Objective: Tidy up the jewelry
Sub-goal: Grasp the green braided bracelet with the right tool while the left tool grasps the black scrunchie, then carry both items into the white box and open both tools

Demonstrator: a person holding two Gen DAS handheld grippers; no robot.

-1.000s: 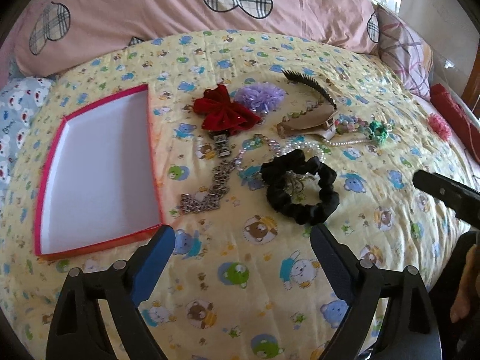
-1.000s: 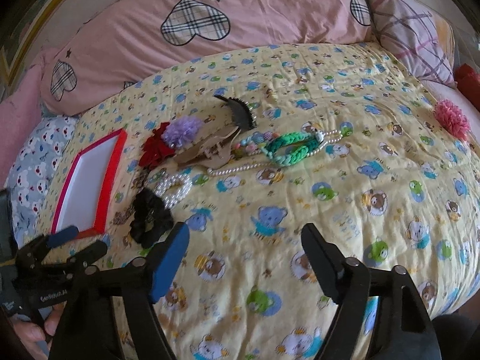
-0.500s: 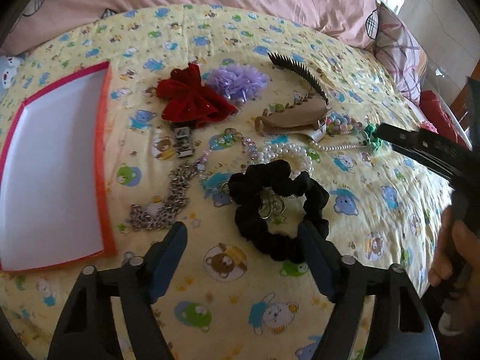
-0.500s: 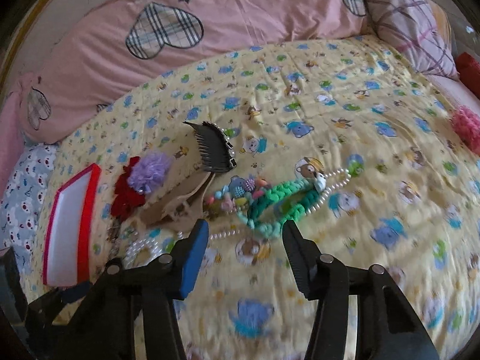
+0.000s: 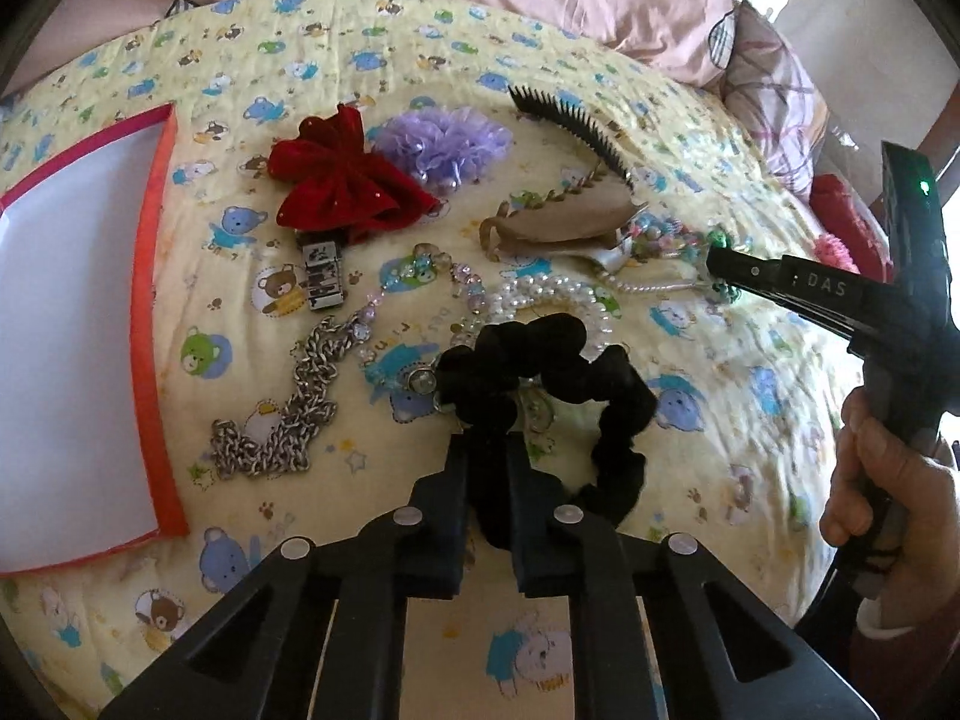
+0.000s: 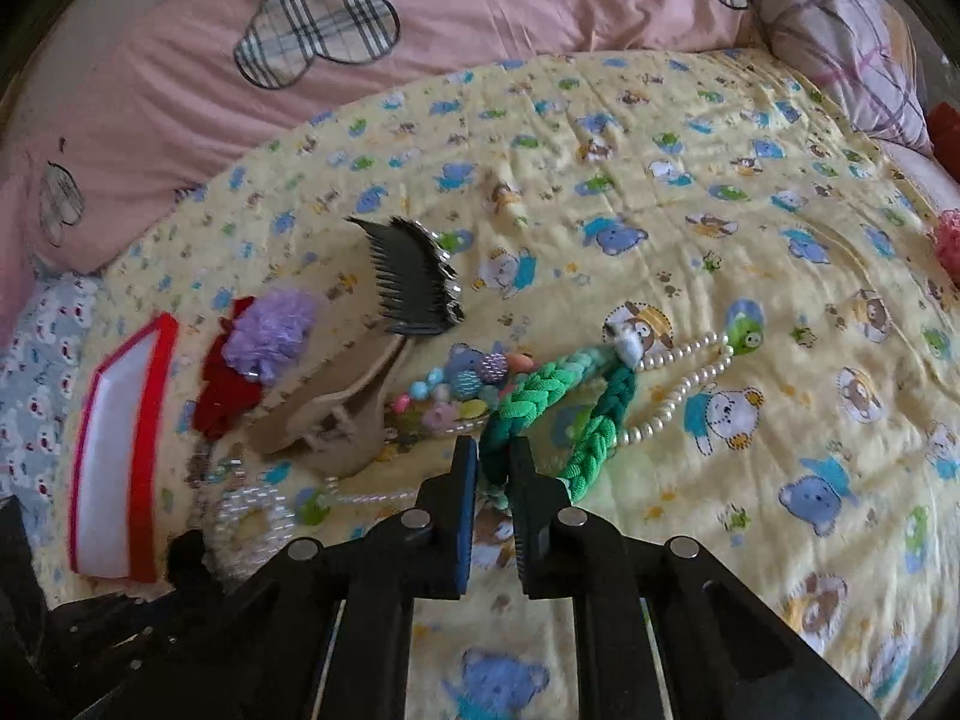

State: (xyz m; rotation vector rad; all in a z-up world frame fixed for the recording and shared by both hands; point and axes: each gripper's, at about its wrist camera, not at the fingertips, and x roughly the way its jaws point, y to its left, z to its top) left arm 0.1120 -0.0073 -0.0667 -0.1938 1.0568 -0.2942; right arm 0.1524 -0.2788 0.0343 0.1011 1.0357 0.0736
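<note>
My left gripper is shut on the near side of a black scrunchie that lies on the yellow bedspread. My right gripper is shut on the near end of a green braided band; it also shows at the right of the left wrist view. A white tray with a red rim lies at the left and also shows in the right wrist view. Between them lie a red bow, a purple flower, a silver chain, pearl strands and a black comb.
A tan hair claw and coloured beads lie mid-pile. A pearl necklace trails right of the green band. Pink pillows line the far side. A pink pom-pom sits near the bed's right edge.
Both grippers moved forward and down to the pile and closed: the left onto the black scrunchie, the right onto the green braided band.
</note>
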